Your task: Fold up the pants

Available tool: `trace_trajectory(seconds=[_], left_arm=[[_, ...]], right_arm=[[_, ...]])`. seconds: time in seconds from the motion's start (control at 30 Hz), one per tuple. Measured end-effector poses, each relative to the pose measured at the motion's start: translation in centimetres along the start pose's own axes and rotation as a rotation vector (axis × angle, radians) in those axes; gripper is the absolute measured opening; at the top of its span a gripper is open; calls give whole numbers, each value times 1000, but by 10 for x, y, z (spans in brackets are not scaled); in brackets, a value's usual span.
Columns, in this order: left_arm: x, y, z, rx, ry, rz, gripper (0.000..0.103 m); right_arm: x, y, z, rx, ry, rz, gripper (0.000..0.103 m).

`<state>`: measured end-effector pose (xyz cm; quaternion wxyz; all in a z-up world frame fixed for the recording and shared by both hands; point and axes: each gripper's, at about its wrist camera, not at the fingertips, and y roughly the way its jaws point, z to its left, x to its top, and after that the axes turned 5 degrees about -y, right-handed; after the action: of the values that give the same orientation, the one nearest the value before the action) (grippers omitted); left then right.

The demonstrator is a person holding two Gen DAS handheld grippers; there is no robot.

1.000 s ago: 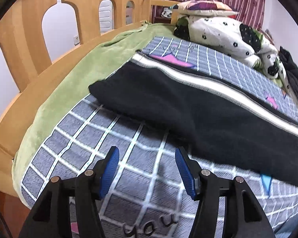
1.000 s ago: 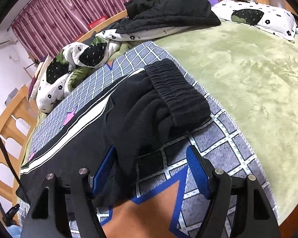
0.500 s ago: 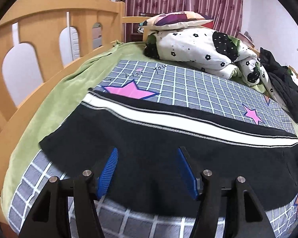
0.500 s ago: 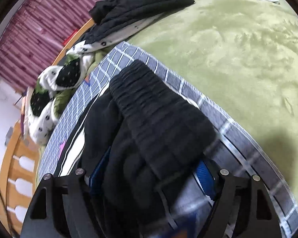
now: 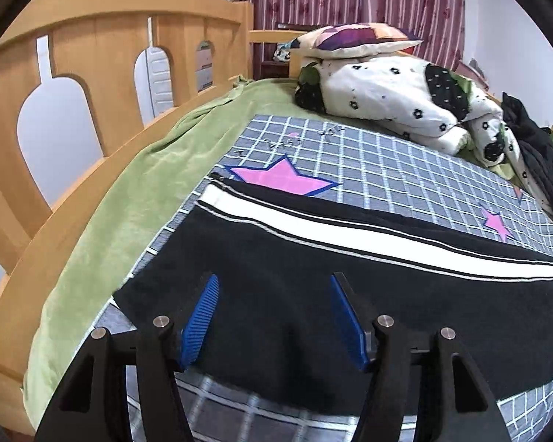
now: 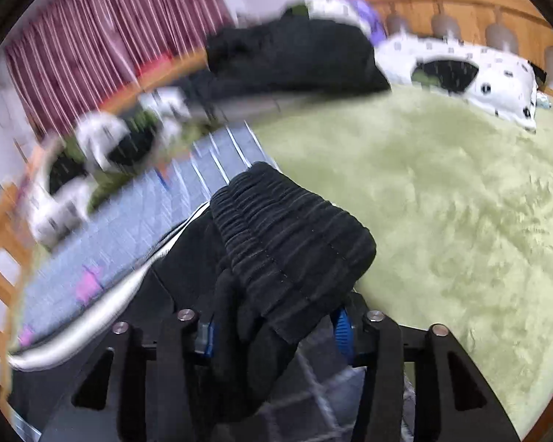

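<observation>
Left: my left gripper (image 5: 272, 316) hovers over the hem end of the black pants (image 5: 350, 294), fingers spread, nothing pinched. The pants lie across the grid-patterned blanket (image 5: 387, 169) on the bed, white side stripe (image 5: 350, 228) facing away. Right: my right gripper (image 6: 272, 331), whose jaws have just been closing, pinches the bunched elastic waistband (image 6: 291, 243), beside the green bedspread (image 6: 461, 202).

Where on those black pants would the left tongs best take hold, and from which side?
Probably the near hem edge of the pants, approached from the bed's front edge. The leg lies flat on the checked blanket, so only its edge offers a layer to pinch; the left tongs already straddle it, pads apart. The right tongs have just been closing around the bunched waistband.
</observation>
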<state>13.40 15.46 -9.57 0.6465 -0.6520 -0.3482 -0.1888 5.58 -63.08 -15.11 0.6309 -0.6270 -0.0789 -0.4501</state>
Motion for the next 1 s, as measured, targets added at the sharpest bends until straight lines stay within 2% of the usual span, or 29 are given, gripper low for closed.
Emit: trace_trajectory(seconds=[0.07,0.1,0.13,0.23,0.4,0.5,0.63,0.67,0.73,0.8,0.9,1.0], left_arm=[[10,14,9,19,-1,33,60],[13,18,12,16,-2,38,60],[18,23,17,14,-2,35,60],[40,41,26,24,16,13,60],[77,86,38,3,26,73,60],[92,118,42,28,62,102,60],[98,157,47,28,67,179,60],[98,165,48,31,62,183,58],[97,175,49,19,52,196,32],[96,171,51,-2,27,177,22],[98,141,51,-57,37,68,20],[109,116,65,-132,-33,-5,19]], right_arm=[[-14,17,-5,-44,-31,116,58],[-24,15,-10,-36,-21,120,60],[-35,3,-17,-30,10,94,65],[-53,-25,-22,-81,38,55,65],[-51,-69,2,-213,-52,-31,63],[-36,-93,31,-199,-101,-95,63],[-17,-95,77,-153,-168,-126,63],[-14,-91,94,-148,-199,-124,63],[-13,-83,118,-136,-241,-121,62],[-15,-70,144,-117,-282,-107,62],[-23,-53,178,-92,-347,-75,62],[-32,-43,199,-70,-385,-62,62]])
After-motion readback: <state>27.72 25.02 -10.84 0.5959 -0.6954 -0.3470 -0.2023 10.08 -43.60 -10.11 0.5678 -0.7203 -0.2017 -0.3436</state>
